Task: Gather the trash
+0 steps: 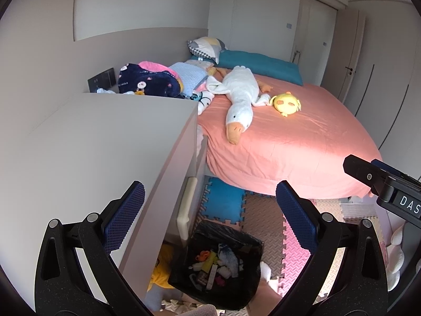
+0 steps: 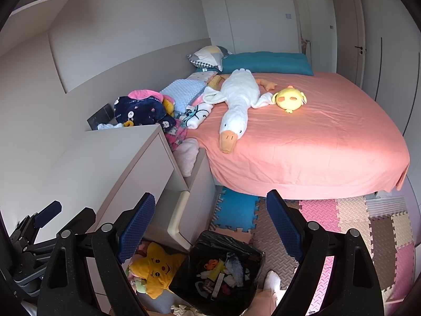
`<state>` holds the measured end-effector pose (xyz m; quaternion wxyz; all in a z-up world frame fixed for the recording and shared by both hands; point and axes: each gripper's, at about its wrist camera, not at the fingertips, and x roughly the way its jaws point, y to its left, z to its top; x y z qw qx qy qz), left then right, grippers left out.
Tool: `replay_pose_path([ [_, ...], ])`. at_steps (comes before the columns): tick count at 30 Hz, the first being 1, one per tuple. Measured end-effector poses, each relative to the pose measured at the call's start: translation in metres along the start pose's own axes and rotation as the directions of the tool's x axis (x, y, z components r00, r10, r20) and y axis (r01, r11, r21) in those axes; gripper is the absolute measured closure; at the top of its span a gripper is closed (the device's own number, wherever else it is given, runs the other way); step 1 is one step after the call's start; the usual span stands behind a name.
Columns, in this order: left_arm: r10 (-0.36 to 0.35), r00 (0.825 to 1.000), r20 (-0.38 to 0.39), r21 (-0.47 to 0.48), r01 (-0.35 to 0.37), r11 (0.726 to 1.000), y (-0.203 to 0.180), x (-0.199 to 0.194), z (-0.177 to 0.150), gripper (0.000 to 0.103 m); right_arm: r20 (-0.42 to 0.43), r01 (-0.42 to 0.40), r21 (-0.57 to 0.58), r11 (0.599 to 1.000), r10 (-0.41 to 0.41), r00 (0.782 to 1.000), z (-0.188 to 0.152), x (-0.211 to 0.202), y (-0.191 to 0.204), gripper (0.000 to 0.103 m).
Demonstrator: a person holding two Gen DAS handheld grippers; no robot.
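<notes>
Both hand-held grippers — left [image 1: 210, 210] and right [image 2: 209, 220] — hang released and empty above the black-lined trash bin [image 2: 223, 271] on the floor beside the worktop [image 2: 110, 158]. With scraps already inside, the person probably does best scanning for remaining trash — approaching each piece with jaws spread.
</notes>
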<state>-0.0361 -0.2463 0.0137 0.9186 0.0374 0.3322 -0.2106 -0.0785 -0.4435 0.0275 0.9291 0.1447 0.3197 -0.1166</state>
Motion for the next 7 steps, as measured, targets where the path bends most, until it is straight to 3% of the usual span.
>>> replay_pose_path([
  [7,-0.001,1.000,-0.008,0.015,0.001,1.000,-0.0016,0.0019,-0.0004,0.007,0.003,0.000,-0.004,1.000,0.000,1.000,-0.0016,-0.0020,-0.0045,0.017],
])
